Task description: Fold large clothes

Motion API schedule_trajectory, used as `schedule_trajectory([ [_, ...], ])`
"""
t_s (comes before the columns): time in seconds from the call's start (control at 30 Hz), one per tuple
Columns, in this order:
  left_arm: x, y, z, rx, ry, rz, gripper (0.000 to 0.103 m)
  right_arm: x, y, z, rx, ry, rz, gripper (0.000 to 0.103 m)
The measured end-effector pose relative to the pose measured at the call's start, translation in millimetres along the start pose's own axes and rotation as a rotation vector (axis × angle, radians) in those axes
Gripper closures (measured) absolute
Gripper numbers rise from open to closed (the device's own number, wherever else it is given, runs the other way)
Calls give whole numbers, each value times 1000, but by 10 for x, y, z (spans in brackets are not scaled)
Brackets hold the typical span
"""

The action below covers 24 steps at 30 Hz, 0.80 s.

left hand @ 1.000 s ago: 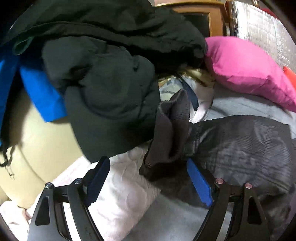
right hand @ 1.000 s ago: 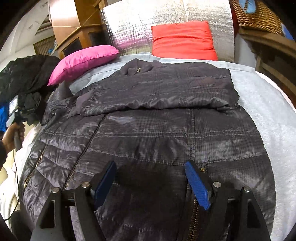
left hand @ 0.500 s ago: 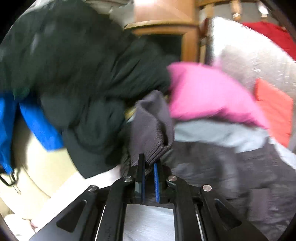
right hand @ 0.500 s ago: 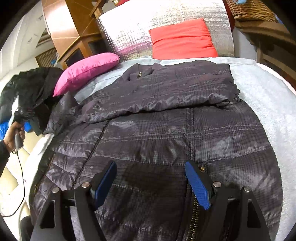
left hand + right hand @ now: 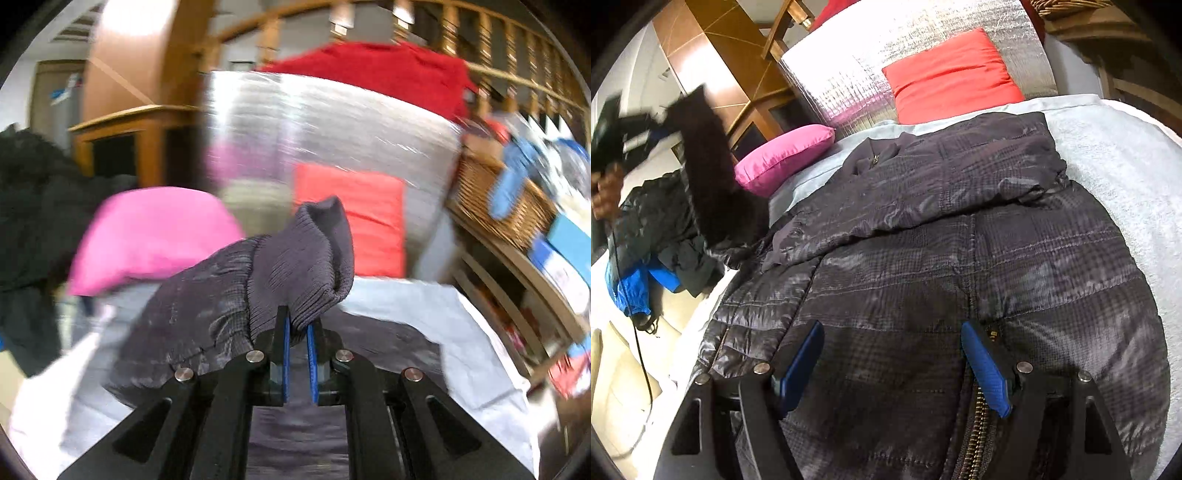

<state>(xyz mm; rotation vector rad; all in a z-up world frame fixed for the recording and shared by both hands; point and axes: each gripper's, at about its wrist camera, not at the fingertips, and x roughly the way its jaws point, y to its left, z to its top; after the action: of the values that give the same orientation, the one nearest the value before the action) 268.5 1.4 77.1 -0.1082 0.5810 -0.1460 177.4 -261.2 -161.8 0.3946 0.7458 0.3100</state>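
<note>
Jacket [image 5: 960, 236] is spread flat on the bed [image 5: 1115, 155], zipper side facing the camera. Left wrist view: left gripper [image 5: 298, 328] is clamped tight on the ribbed cuff [image 5: 306, 266], sleeve lifted off the bed. Right wrist view: right gripper [image 5: 894, 369] hangs wide open over the jacket's hem, gripping nothing.

Lying on the pale grey bed cover [image 5: 1108, 155]: a pink pillow [image 5: 783, 158] at the left. Leaning against the silver headboard padding [image 5: 849, 74]: a red cushion [image 5: 953, 74]. Sitting at the right: a wicker basket [image 5: 495, 199]. Piling up at the left: dark and blue clothes [image 5: 657, 258].
</note>
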Motion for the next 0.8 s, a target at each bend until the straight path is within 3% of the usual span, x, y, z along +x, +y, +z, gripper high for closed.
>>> schedule_trajectory([
  [0.13,526,-701,-330,44,106,-61,94,-4,-16,13,14,3,12,23],
  [0.3,1134,-1033,-783,16,305,-99,89,-7,-37,22,29,8,25,23],
  [0.37,1257,-1040,-898,7,384,-103,57,-9,-38,25,32,10,28,23],
  [0.4,1276,-1016,-951,-8,406,-98,53,-10,-41,27,33,10,30,23],
  [0.5,1137,-862,-961,-8,376,-122,50,-14,-55,33,40,12,37,23],
  [0.67,686,-335,-982,-24,245,-75,29,-34,-72,42,42,9,41,23],
  [0.8,393,237,-1284,-92,217,-61,28,-55,-100,26,55,-3,60,23],
])
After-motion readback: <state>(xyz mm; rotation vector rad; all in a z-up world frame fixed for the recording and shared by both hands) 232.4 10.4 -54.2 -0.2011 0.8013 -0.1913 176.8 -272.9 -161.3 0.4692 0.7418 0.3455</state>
